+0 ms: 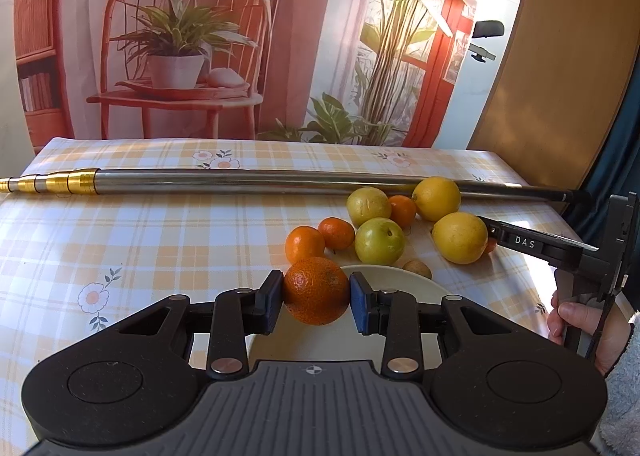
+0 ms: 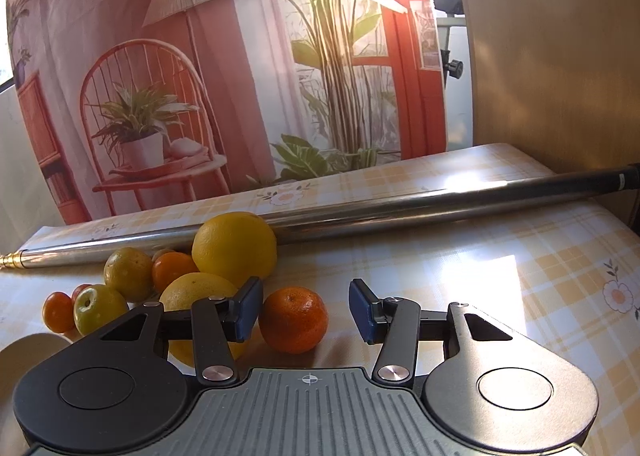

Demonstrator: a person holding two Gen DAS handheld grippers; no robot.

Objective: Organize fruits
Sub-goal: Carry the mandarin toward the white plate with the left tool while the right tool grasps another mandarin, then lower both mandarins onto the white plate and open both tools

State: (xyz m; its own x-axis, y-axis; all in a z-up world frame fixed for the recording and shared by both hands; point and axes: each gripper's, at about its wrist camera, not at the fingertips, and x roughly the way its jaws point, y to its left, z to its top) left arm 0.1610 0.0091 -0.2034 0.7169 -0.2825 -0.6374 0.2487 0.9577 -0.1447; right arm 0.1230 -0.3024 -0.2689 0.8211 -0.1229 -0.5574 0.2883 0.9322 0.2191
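Item: mandarin [image 1: 316, 290], low centre of the left wrist view, clamped across its widest part between the blue pads of the left gripper [image 1: 316, 298], above the near rim of a pale plate [image 1: 404, 276].
Handling, as judged: light, round, thin soft peel; bruises under hard squeeze, may roll once set down.
Second mandarin [image 2: 293, 319], centre of the right wrist view, on the checked worktop [image 2: 460, 268]; right gripper [image 2: 306, 310] fingers spread, left pad beside it, right pad clear.
Grip advice: across the middle.

Pitted orange mandarin [image 1: 316, 290] above white plate [image 1: 404, 276] rim.
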